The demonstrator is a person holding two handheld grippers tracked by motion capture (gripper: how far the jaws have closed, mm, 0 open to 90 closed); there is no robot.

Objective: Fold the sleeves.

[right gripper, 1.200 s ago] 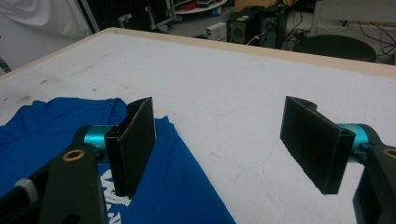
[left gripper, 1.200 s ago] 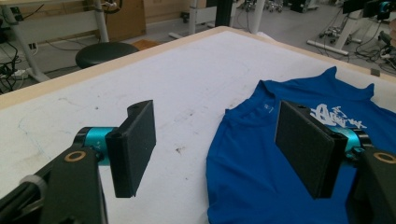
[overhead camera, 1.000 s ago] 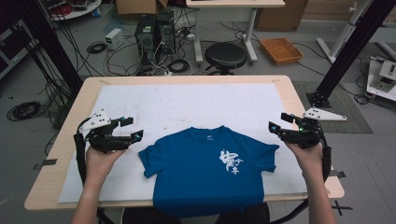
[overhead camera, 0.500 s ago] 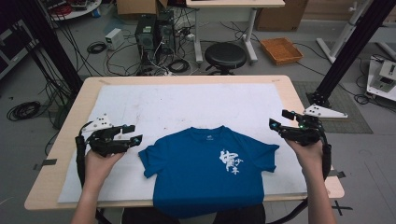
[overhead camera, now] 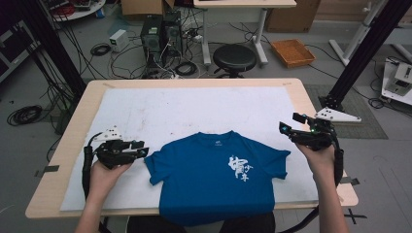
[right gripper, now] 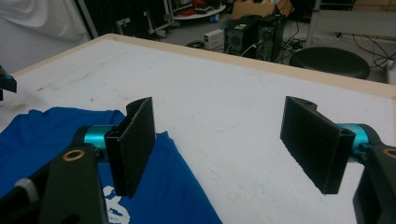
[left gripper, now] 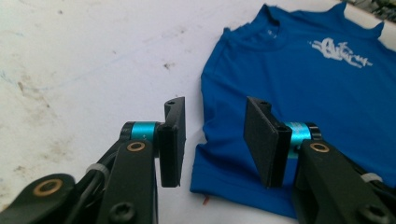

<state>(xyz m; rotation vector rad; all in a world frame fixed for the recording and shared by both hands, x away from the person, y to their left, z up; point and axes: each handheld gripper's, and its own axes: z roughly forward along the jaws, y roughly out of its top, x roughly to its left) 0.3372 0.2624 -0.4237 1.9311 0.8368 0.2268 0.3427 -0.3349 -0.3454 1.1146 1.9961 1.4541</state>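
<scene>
One blue T-shirt lies flat and face up on the near middle of the table, its long axis running from the person toward the far edge: the collar points away, and the hem hangs over the near edge. Its cloth looks smooth and thin, with a ribbed neckband and short sleeves spread to either side; a white brush-stroke print sits on the chest toward the person's right. Under it a white, scuffed and faintly stained sheet covers most of the pale wooden table, whose corners are rounded. The left gripper is held just beside the shirt's left sleeve, and in the left gripper view its flat black jaws stand apart with the sleeve's hemmed edge between and beyond them, not touching it. The right gripper hovers near the right sleeve, above the sheet, its jaws wide apart with nothing between them. Beyond the table stand a round black stool and an orange tray on the grey floor.
</scene>
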